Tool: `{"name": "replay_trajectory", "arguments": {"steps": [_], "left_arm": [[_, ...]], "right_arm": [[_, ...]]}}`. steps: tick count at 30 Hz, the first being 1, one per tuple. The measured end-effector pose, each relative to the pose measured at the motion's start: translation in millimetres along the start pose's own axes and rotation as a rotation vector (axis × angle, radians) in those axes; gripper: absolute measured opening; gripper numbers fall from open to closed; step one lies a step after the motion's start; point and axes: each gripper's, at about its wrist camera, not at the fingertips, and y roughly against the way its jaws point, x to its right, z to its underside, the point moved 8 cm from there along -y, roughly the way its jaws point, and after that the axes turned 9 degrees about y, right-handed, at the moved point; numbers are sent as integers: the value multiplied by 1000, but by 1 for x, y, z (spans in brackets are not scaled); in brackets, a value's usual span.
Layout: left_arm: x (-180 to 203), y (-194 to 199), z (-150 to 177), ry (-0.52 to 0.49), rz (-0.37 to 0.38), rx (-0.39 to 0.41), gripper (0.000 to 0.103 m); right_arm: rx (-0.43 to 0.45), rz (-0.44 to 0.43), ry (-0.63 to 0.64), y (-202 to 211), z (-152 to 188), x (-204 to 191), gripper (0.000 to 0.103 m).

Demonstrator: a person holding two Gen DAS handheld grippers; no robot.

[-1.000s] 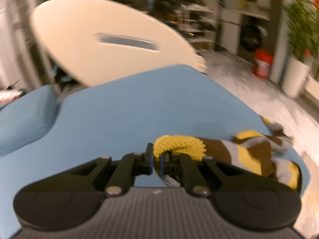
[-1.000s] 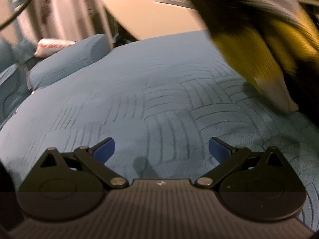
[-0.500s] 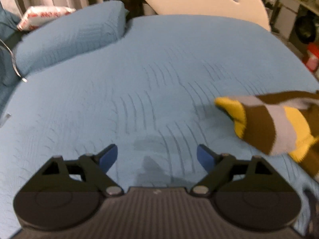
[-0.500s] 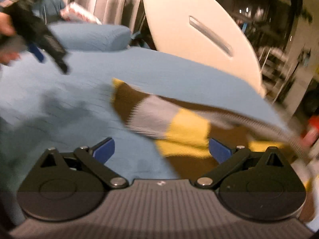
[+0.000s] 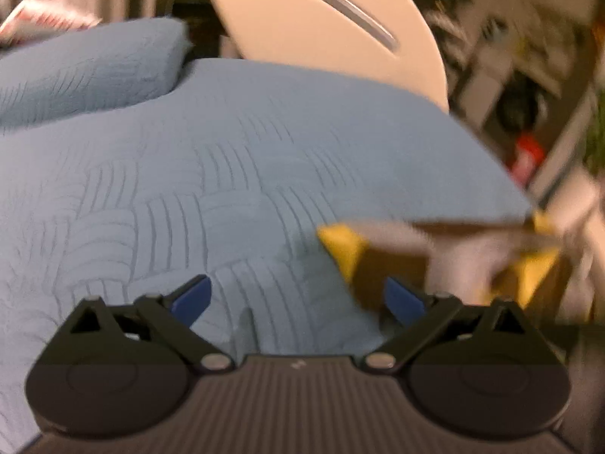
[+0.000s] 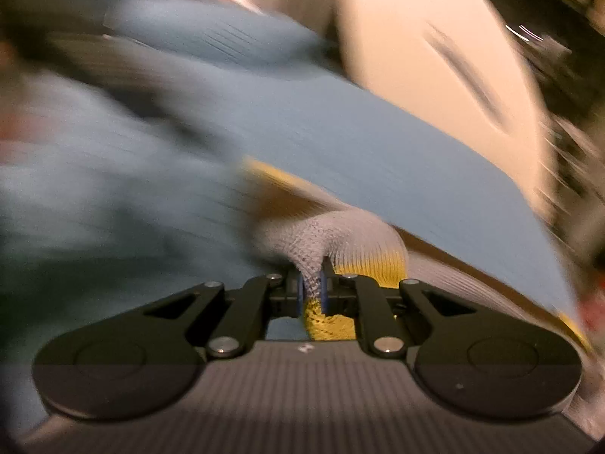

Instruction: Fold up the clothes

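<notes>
A knitted sweater [image 5: 453, 253] striped in yellow, brown and grey lies blurred on the blue bedspread [image 5: 227, 170], to the right of my left gripper [image 5: 297, 291]. That gripper's jaws are opening wide, with only bare bedspread between them. Its right fingertip sits just in front of the sweater's yellow corner. In the right wrist view my right gripper [image 6: 313, 283] is closing, and its pads pinch a fold of the sweater [image 6: 340, 234], grey above and yellow below. The fabric bulges up past the fingertips. Both views are smeared by motion.
A blue pillow [image 5: 87, 72] lies at the bed's far left. A pale curved board [image 5: 302, 30] with a slot handle stands behind the bed. Shelves and a red bucket [image 5: 527, 155] are beyond the bed's right edge.
My left gripper let go of the yellow cuff, opened wide and dropped towards the bedspread. My right gripper swung over the sweater, rolled and closed on a fold of it.
</notes>
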Motion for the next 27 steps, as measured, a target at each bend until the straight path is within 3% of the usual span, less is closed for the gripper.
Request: {"name": "replay_trajectory", "arguments": {"steps": [3,4,5,7,9,12,14,17,21,24,25,27], "left_arm": [[-13,-8,0,100,20,-35,101],[-19,-7,-1,130,23,-37,101],[-24,-7,-2,160,26,-40,101],[-27,-8,-3,185,39,-53,101],[-27,-15,-1,196,51,-66,102],[-23,-27,8,190,82,-116,102],[-16,-40,17,172,100,-164,103],[-2,-62,35,95,110,-260,102],[22,-68,57,-43,128,-313,103],[34,-72,75,-224,48,-287,102],[39,-72,80,-276,38,-277,98],[47,-70,87,-326,70,-275,65]], "right_arm": [[2,-109,27,11,5,-36,29],[-2,-125,3,15,10,-35,43],[-8,-127,-66,21,17,-20,57],[-17,-105,-213,35,32,13,68],[-11,7,-344,51,53,63,84],[-44,140,-451,62,88,124,84],[-43,202,-517,71,93,151,84],[-24,272,-734,78,116,200,84],[-5,295,-982,79,142,228,84],[8,220,-1045,67,132,218,84],[9,198,-1047,63,128,212,84],[12,152,-1021,57,117,190,84]]}}
